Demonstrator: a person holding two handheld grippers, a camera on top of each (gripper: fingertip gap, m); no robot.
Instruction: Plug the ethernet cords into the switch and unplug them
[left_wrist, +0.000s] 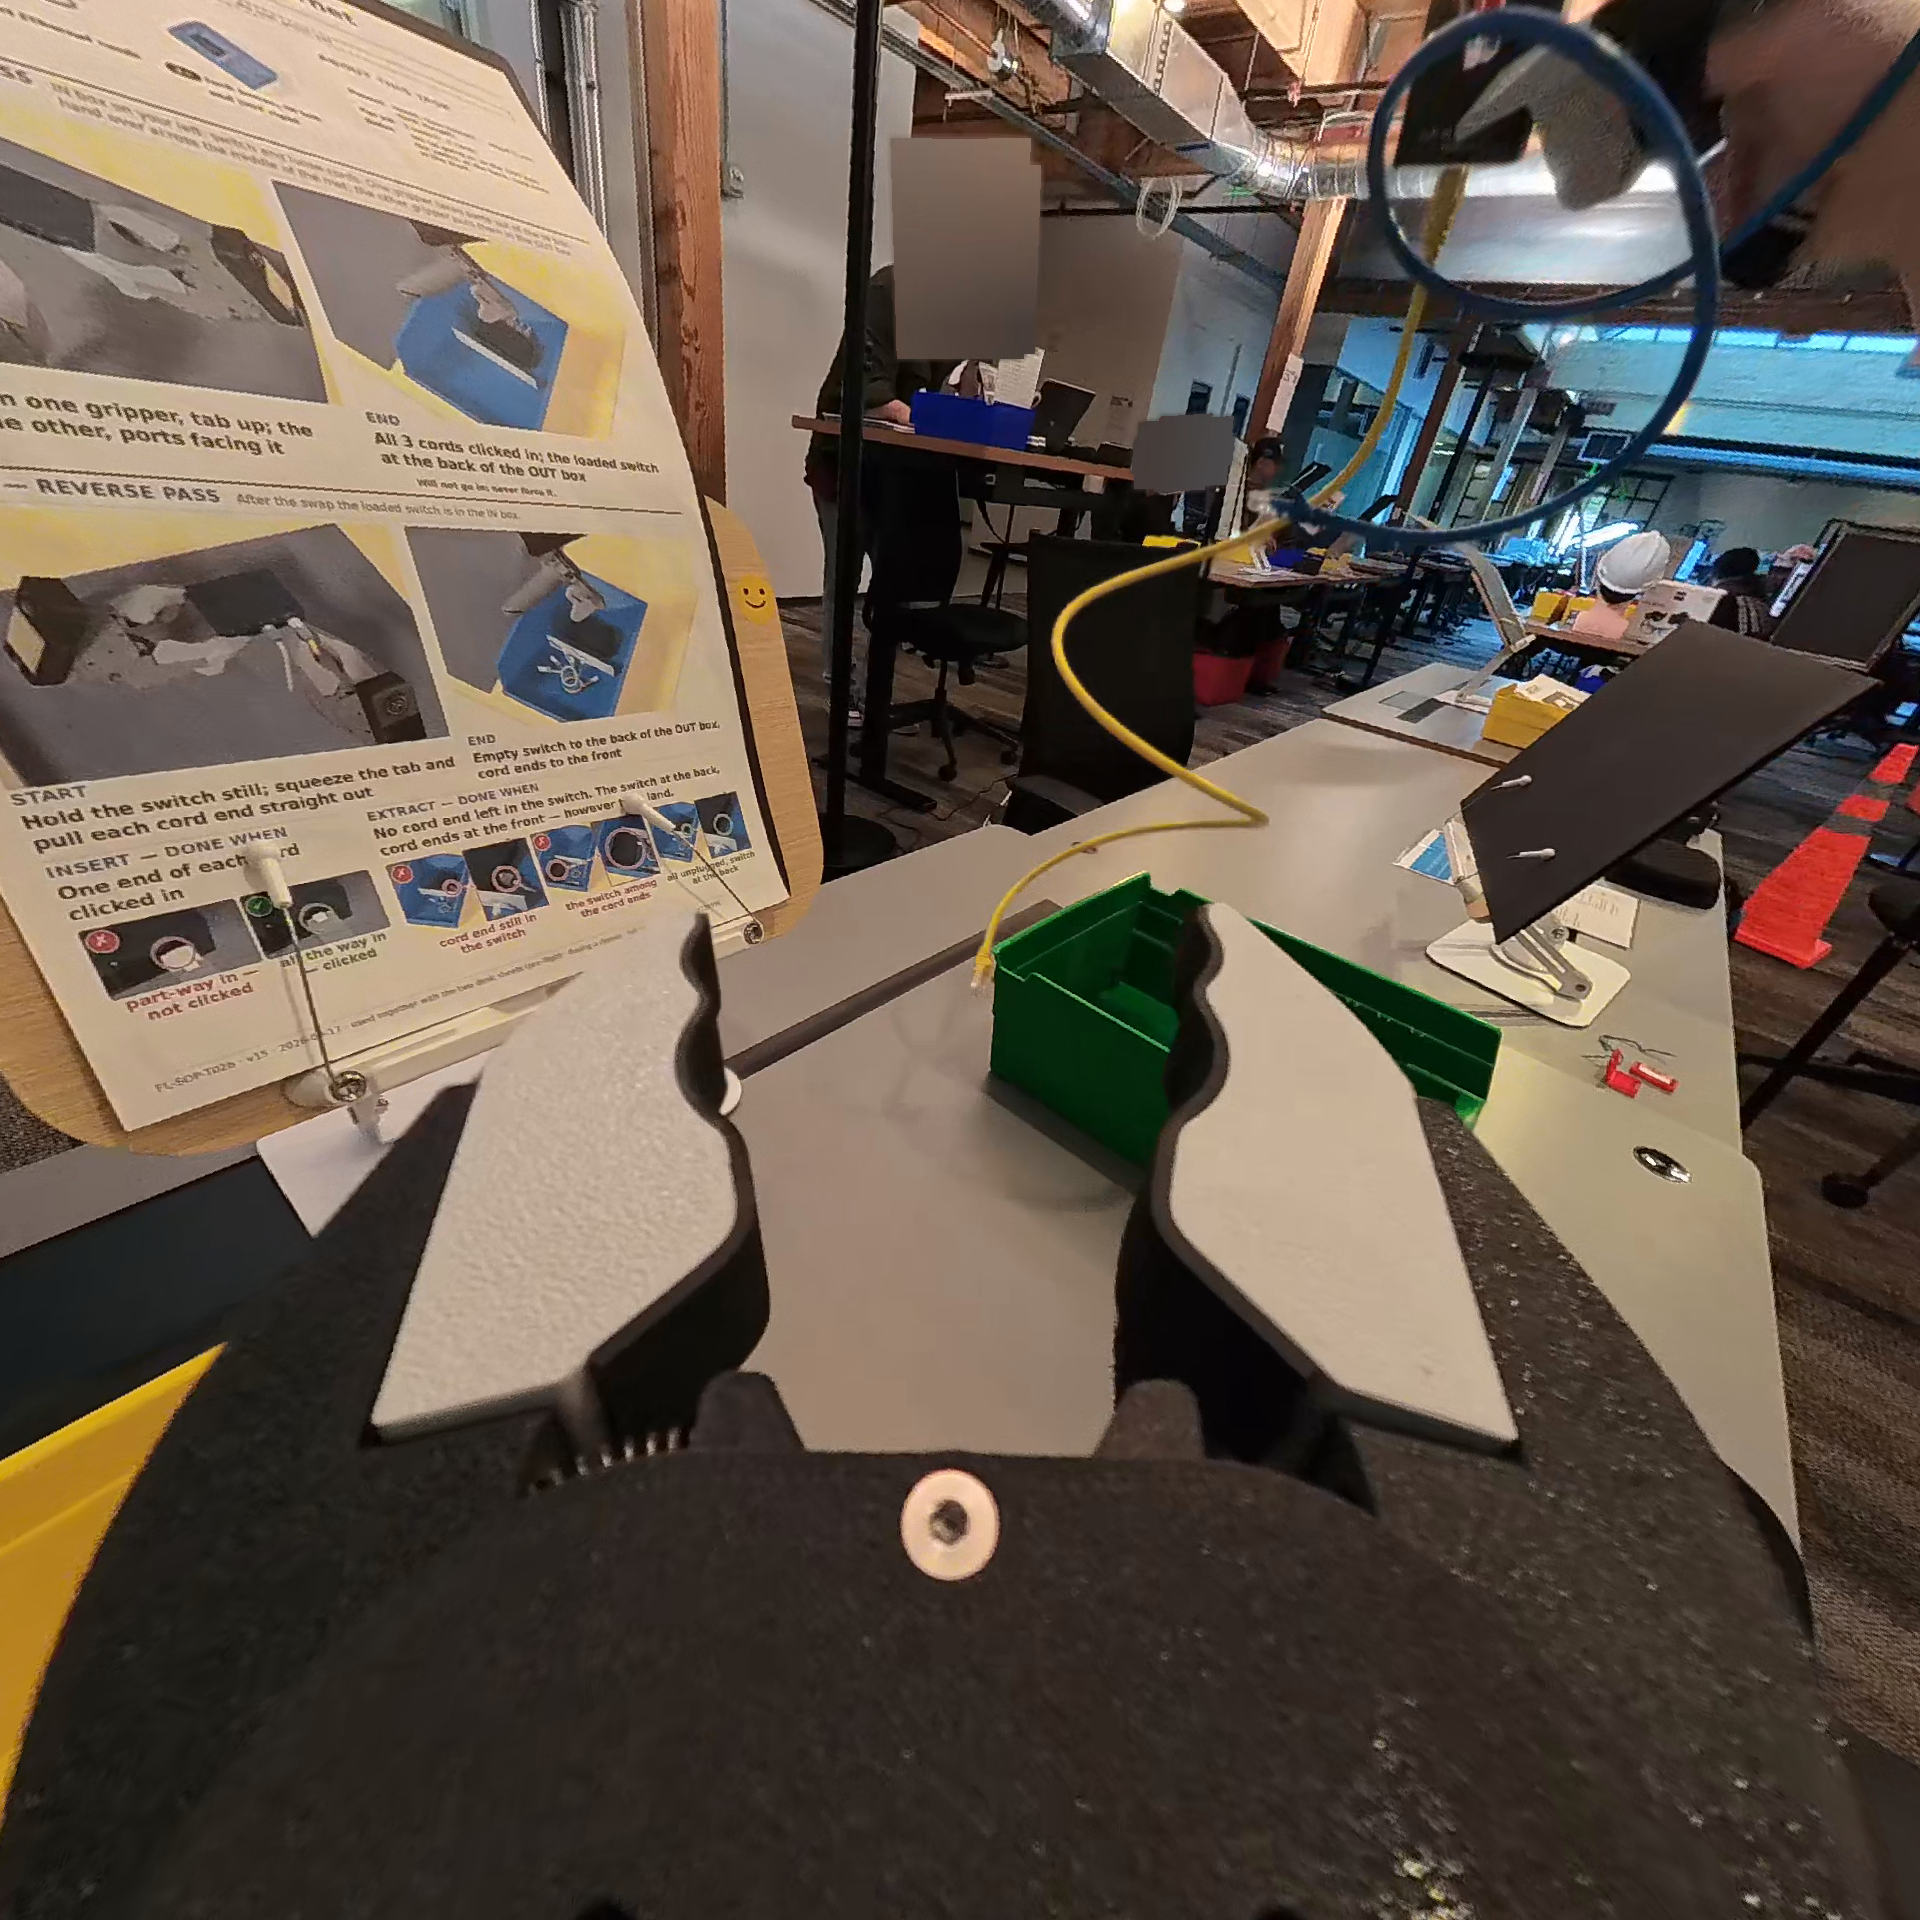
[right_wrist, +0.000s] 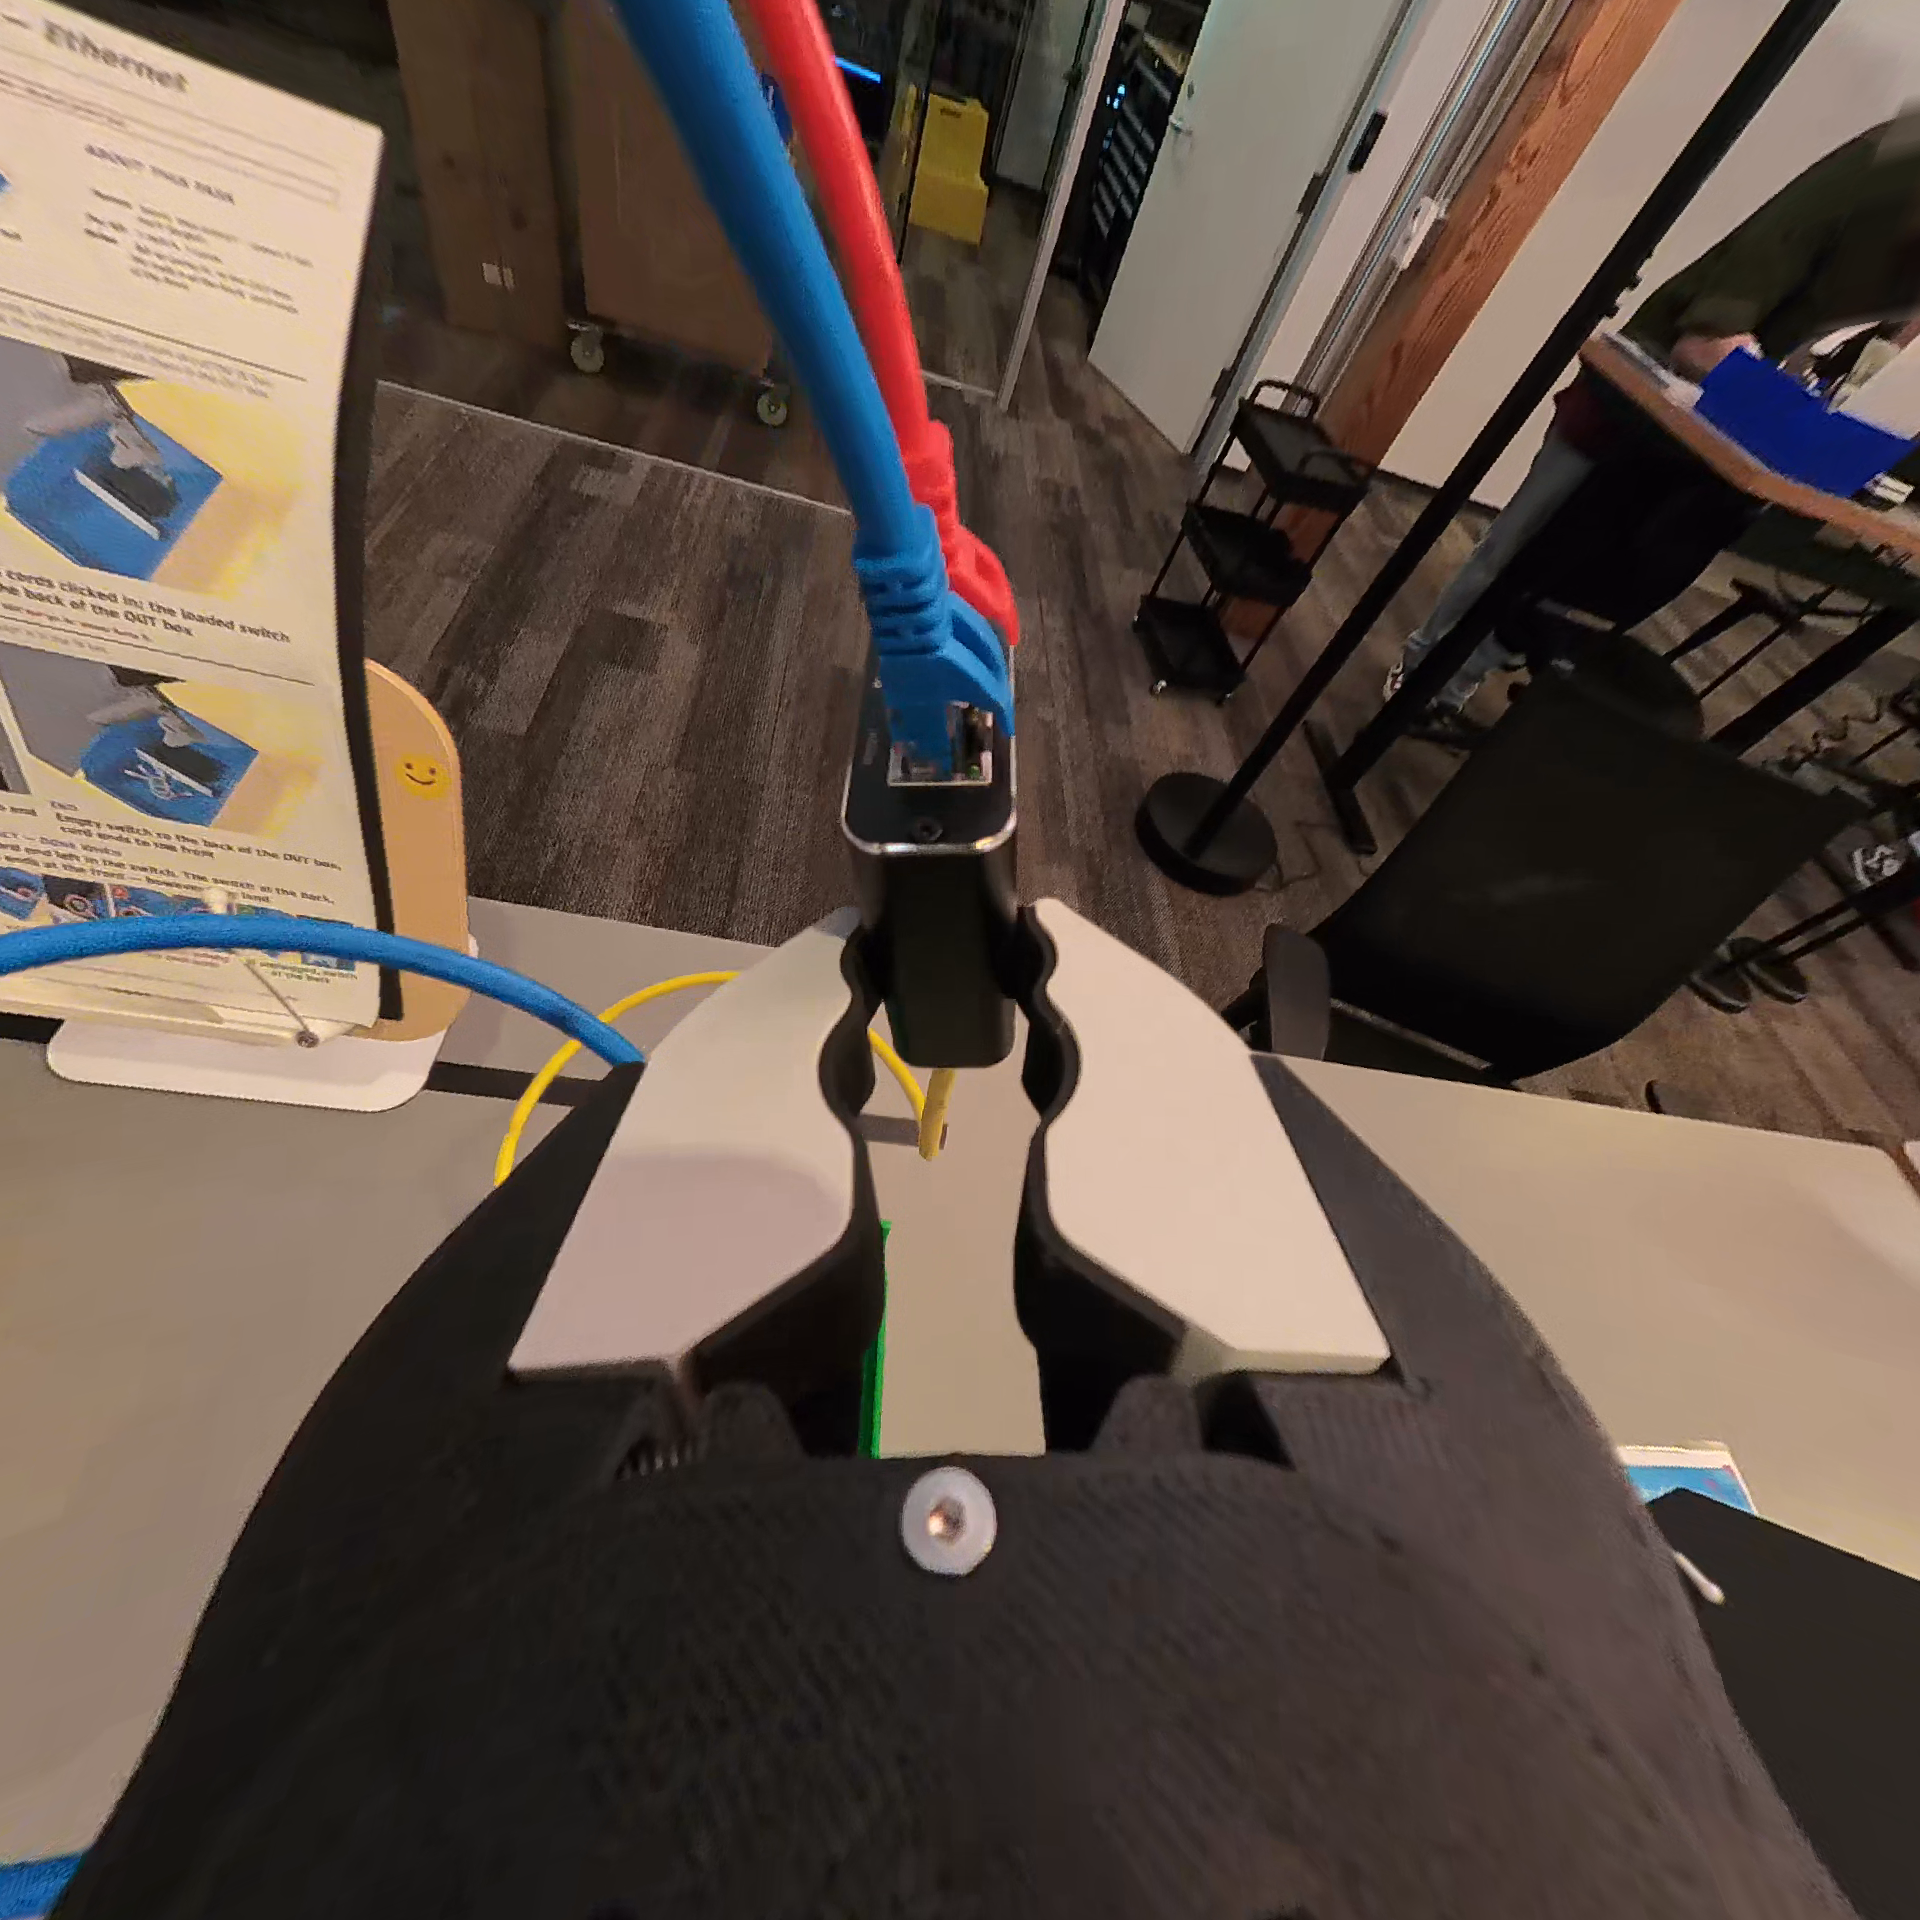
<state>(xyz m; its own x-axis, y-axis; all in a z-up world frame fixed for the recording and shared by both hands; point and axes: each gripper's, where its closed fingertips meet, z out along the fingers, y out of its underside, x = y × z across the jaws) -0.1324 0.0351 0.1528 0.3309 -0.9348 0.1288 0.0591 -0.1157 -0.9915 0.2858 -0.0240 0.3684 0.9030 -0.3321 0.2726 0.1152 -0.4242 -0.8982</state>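
My right gripper is shut on a black switch and holds it upright above the table's far edge. A blue cord and a red cord are plugged into its top face. A yellow cord hangs down from the switch, which shows at the top right of the left wrist view. The yellow cord's free plug dangles at the left corner of the green bin. The blue cord loops below the switch. My left gripper is open and empty above the grey table.
An instruction sheet on a wooden stand stands at the left. A black tilted board on a white stand is at the right, with small red parts near it. A yellow bin edge is at the lower left. A black pole stands behind the table. The left gripper's tips are roughly 50 centimeters from the right gripper's.
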